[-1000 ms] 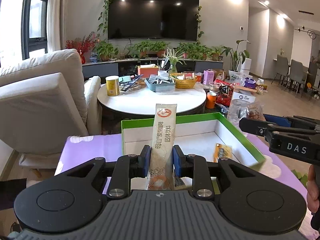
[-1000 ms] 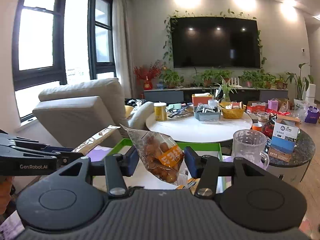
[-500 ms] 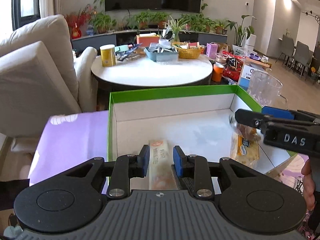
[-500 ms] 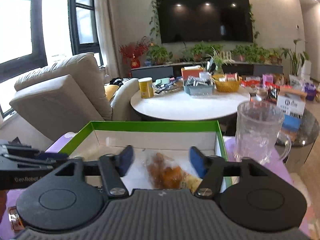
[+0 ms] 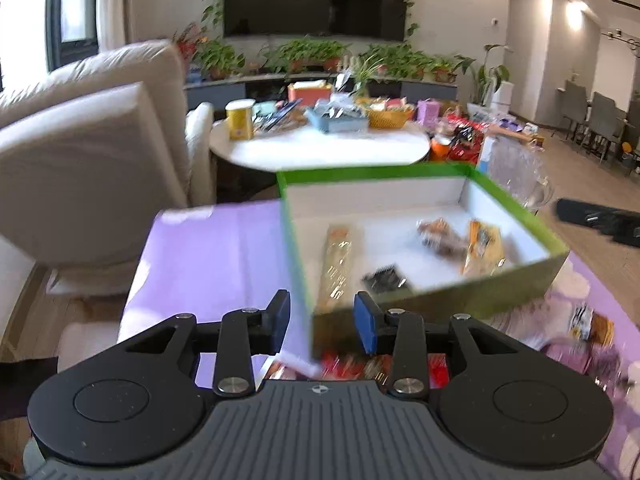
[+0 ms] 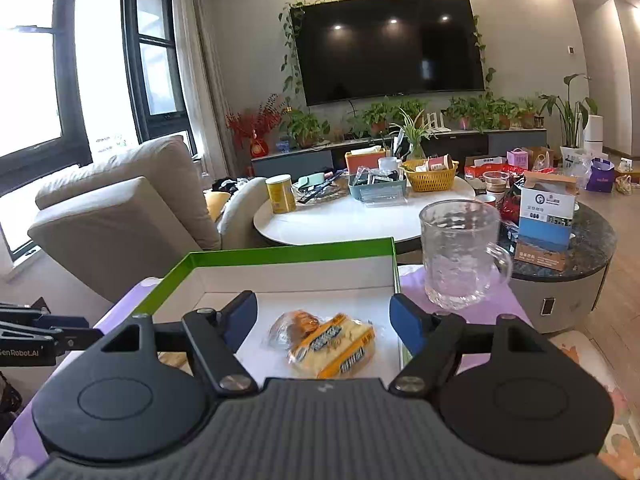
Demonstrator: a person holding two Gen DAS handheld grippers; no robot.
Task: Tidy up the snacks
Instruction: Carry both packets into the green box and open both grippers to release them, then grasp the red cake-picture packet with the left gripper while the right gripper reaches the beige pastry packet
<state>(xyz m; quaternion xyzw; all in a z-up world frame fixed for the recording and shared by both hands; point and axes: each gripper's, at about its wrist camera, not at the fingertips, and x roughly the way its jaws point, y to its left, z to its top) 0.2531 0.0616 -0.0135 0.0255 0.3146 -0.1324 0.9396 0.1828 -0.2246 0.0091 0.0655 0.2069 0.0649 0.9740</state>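
Note:
A white box with a green rim [image 5: 436, 304] stands on the purple table. Inside lie a long beige drink-mix packet [image 5: 338, 256], a clear bag of nuts [image 5: 438, 234], a yellow snack packet [image 5: 484, 246] and a small black packet [image 5: 386, 280]. My left gripper [image 5: 322, 316] hangs at the box's near left corner, its jaws opening with nothing between them. My right gripper [image 6: 324, 312] is open above the box [image 6: 280, 254]. The nut bag [image 6: 298, 324] and the yellow packet [image 6: 340, 350] lie on the box floor below it, untouched.
Red snack packets [image 5: 348, 362] lie on the table under my left gripper, and more wrapped snacks [image 5: 588, 328] at the right. A glass mug [image 6: 460, 256] stands right of the box. Behind are a beige armchair [image 6: 120, 216] and a cluttered round table [image 6: 352, 216].
The left gripper let go of the long packet, which now lies in the box, and drew back to the near left. The right gripper released the nut bag into the box.

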